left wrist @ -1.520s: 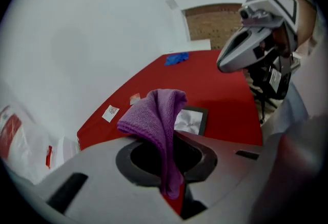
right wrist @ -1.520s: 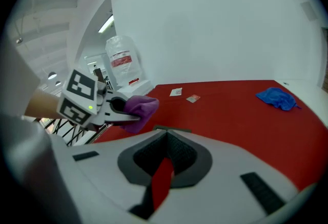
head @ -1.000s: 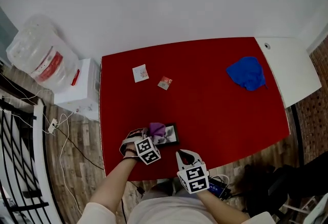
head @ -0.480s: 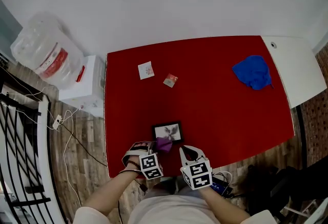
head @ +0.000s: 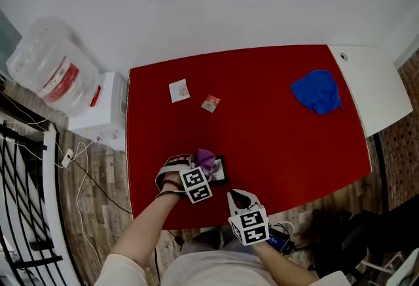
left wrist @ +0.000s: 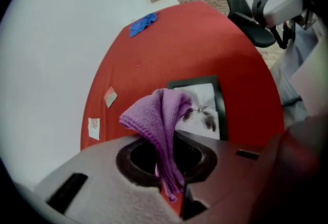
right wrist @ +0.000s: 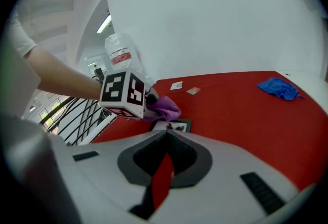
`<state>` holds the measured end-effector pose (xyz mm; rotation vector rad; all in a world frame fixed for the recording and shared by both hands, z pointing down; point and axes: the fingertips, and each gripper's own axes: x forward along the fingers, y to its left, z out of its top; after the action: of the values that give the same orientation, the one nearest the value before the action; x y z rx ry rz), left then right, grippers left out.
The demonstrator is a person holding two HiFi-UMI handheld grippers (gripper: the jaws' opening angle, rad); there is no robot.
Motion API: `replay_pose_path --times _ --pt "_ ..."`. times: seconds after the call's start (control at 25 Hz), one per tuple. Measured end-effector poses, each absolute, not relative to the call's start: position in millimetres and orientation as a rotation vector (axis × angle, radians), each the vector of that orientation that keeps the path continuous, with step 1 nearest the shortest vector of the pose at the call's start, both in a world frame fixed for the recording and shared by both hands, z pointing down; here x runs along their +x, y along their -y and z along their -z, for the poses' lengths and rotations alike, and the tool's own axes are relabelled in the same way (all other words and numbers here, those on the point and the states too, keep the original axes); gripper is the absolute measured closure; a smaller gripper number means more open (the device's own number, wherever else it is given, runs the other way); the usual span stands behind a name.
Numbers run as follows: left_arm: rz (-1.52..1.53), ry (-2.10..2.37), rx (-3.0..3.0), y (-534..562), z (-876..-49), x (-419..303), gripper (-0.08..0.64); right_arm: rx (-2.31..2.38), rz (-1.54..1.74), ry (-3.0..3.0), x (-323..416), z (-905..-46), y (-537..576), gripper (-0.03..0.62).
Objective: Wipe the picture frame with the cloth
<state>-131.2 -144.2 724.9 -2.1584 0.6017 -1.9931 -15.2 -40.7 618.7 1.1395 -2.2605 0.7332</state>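
A small black picture frame (head: 221,172) with a white print lies on the red table (head: 275,141) near its front edge; it also shows in the left gripper view (left wrist: 207,106) and the right gripper view (right wrist: 173,126). My left gripper (head: 198,172) is shut on a purple cloth (left wrist: 163,113) and holds it over the frame's left part. The cloth (head: 205,160) hides that side of the frame. My right gripper (head: 241,199) hovers at the table's front edge, right of the frame, jaws together and holding nothing.
A blue cloth (head: 317,91) lies at the table's far right. Two small cards (head: 179,90) (head: 210,103) lie toward the back left. A white side table (head: 376,85) adjoins the right edge. A water bottle (head: 46,69) and a black railing (head: 26,213) stand at left.
The left gripper drew the cloth back off the frame toward the front edge, then moved forward over the frame's left part again. The right gripper stayed put.
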Motion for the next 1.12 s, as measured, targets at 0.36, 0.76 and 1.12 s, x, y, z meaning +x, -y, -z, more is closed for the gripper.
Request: replay_pose_path --times 0.36,0.76,1.12 --pt "2.036 -0.455 -1.984 93 -731 -126 0.506 1.181 -0.754 2.262 -1 -622 51 0.588" --pt "2.025 -0.483 -2.029 62 -725 -120 0.506 1.16 -0.756 2.286 -9 -620 49 0.588" --pt "2.078 -0.593 -2.005 149 -732 -101 0.506 1.199 -0.772 2.236 20 -625 31 0.588"
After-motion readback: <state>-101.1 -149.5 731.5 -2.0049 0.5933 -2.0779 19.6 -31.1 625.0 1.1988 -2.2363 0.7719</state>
